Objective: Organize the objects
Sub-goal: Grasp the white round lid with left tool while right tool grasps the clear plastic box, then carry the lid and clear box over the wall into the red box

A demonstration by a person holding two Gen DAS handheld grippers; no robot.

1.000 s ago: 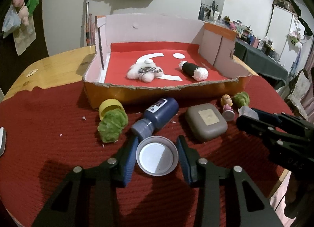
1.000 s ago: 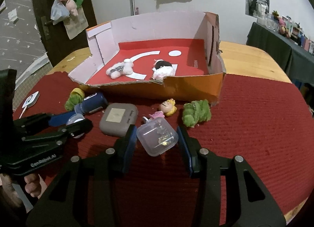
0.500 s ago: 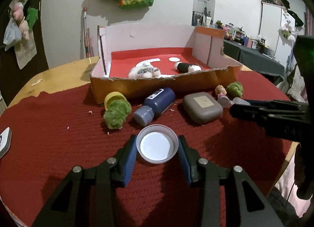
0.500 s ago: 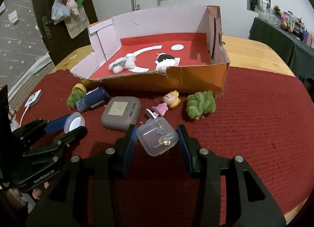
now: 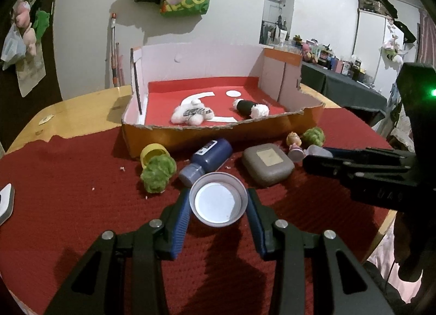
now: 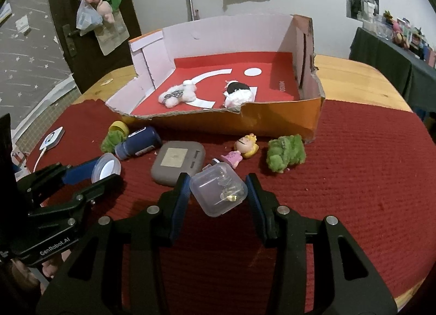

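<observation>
Both loads look light, hard and slick, probably thin plastic. The left gripper [image 5: 218,207] pinches a round lid [image 5: 218,200] by its rim; the right gripper [image 6: 218,192] pinches a clear case [image 6: 219,192] across its sides. Both tilt downward, short of the box [image 6: 272,121].

— We get dim indoor light from above; soft shadows fall under the black gripper arms [image 5: 218,260].
— We see fisheye bending and dark corners; slight overall softness.
</observation>
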